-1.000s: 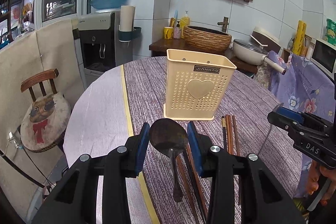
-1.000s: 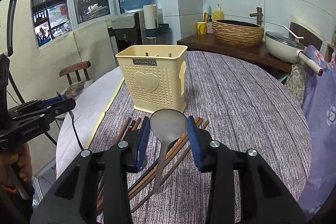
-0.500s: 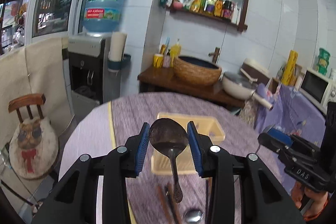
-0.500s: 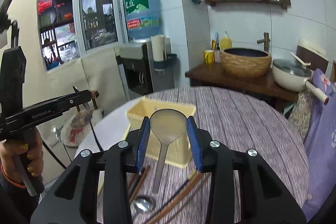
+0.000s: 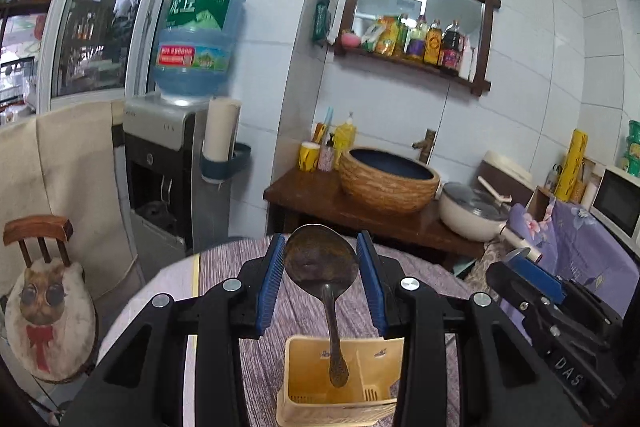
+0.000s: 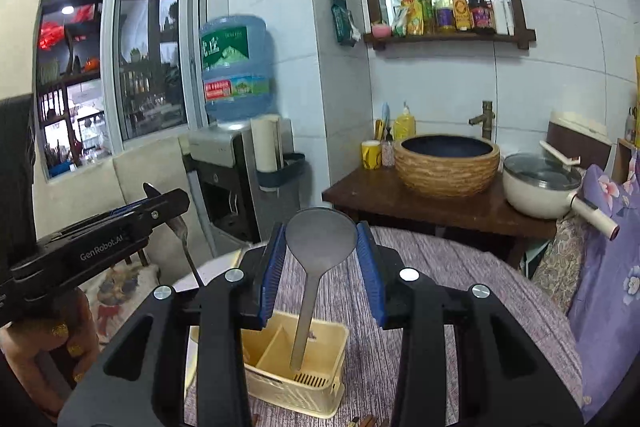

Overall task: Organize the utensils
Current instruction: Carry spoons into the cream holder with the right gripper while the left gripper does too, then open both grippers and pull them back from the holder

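Each hand-held gripper [image 5: 320, 283] [image 6: 320, 273] pinches a spoon above the caddy [image 6: 296, 367].

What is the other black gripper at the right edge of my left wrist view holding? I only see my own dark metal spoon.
Observer: A pale grey metal spoon, clamped by its bowl in the right gripper.
Operator: Where does its handle go?
Observer: It hangs straight down over the cream plastic utensil holder, lined up with the compartment right of the divider.
Operator: Is anything left on the table?
Observer: Brown wooden chopstick tips peek in at the bottom edge, in front of the holder.
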The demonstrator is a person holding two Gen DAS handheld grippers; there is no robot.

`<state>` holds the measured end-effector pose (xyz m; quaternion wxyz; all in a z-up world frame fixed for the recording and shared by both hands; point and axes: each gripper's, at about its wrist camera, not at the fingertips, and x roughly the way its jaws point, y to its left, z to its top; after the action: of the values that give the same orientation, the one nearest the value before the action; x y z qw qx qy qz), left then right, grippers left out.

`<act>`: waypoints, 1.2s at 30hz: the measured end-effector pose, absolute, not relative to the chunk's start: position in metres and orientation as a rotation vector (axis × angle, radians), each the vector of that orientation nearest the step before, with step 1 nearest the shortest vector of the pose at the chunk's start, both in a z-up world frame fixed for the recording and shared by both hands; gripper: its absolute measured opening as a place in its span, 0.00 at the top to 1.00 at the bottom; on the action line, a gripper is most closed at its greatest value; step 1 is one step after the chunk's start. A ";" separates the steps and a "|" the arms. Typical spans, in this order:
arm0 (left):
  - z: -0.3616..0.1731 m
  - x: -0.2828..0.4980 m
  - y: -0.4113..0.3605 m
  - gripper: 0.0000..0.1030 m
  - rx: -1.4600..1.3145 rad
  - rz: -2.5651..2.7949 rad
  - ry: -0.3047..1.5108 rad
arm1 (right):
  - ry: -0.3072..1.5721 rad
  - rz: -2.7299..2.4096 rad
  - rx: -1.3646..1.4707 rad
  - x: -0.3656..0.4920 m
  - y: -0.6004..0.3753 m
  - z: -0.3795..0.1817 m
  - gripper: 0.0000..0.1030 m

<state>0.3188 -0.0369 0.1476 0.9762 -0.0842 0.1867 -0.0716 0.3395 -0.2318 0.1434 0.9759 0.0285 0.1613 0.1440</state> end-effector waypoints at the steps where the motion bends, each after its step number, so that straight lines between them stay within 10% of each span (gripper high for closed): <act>1: 0.141 0.320 -0.036 0.64 -0.170 -0.144 0.387 | 0.337 0.291 0.051 0.342 -0.230 0.132 0.64; 27: 0.083 0.321 -0.042 0.63 -0.116 -0.142 0.477 | 0.407 0.292 -0.043 0.338 -0.218 0.060 0.57; 36: 0.096 0.282 -0.024 0.27 -0.179 -0.152 0.421 | 0.363 0.279 -0.026 0.307 -0.232 0.067 0.40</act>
<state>0.2816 -0.0245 0.0959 0.9710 -0.0885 0.2087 -0.0754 0.3069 -0.2323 0.0667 0.9738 -0.0129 0.1801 0.1381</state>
